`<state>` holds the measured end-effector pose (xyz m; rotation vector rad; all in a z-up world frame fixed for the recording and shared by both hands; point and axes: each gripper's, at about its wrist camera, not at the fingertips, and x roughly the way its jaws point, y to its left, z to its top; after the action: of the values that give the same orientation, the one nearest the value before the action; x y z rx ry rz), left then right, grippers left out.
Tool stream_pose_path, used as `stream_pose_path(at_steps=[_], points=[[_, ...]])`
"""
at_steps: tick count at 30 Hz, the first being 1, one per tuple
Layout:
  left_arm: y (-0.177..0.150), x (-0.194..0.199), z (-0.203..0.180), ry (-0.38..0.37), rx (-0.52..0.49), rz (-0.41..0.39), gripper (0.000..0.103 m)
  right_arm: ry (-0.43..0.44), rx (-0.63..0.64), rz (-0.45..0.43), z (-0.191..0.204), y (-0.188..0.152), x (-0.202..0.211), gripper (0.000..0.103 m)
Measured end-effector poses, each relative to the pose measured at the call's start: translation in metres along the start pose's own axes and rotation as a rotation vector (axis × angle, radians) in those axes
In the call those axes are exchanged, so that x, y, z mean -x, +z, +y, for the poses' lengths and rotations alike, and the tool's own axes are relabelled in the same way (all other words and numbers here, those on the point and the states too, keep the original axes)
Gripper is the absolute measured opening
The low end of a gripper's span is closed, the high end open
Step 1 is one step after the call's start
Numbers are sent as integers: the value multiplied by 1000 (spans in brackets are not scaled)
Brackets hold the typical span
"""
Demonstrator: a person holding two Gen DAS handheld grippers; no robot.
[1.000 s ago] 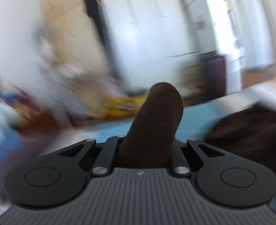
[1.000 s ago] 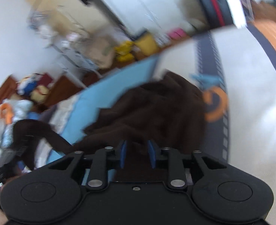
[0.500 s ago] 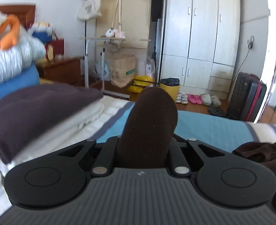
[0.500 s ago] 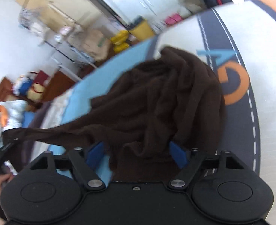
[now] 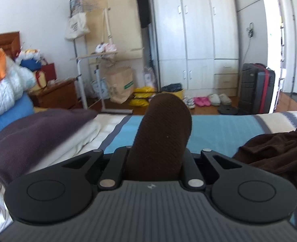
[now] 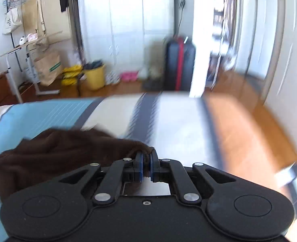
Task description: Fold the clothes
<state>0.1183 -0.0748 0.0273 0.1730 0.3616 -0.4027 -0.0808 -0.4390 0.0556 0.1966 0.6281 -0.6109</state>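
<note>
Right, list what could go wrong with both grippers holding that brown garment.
1. The right gripper has just closed on only a thin rolled edge of the brown garment; a hard pull could slip it free.
2. The left gripper is wrapped in brown cloth, so its fingers are hidden and its hold is hard to judge.
3. The rest lies bunched on the bed, so it may fold crooked.
</note>
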Motion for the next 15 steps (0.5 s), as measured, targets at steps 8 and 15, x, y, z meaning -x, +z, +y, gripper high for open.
stream_pose_path(at_steps=[8,15], points=[[-10,30,-59,-381,-2,175,11,-310,-18,-123,-100,-1,-10,24],[-68,28,-131,-690,22,497,12,-262,-111,38,-127,-24,-35,36]])
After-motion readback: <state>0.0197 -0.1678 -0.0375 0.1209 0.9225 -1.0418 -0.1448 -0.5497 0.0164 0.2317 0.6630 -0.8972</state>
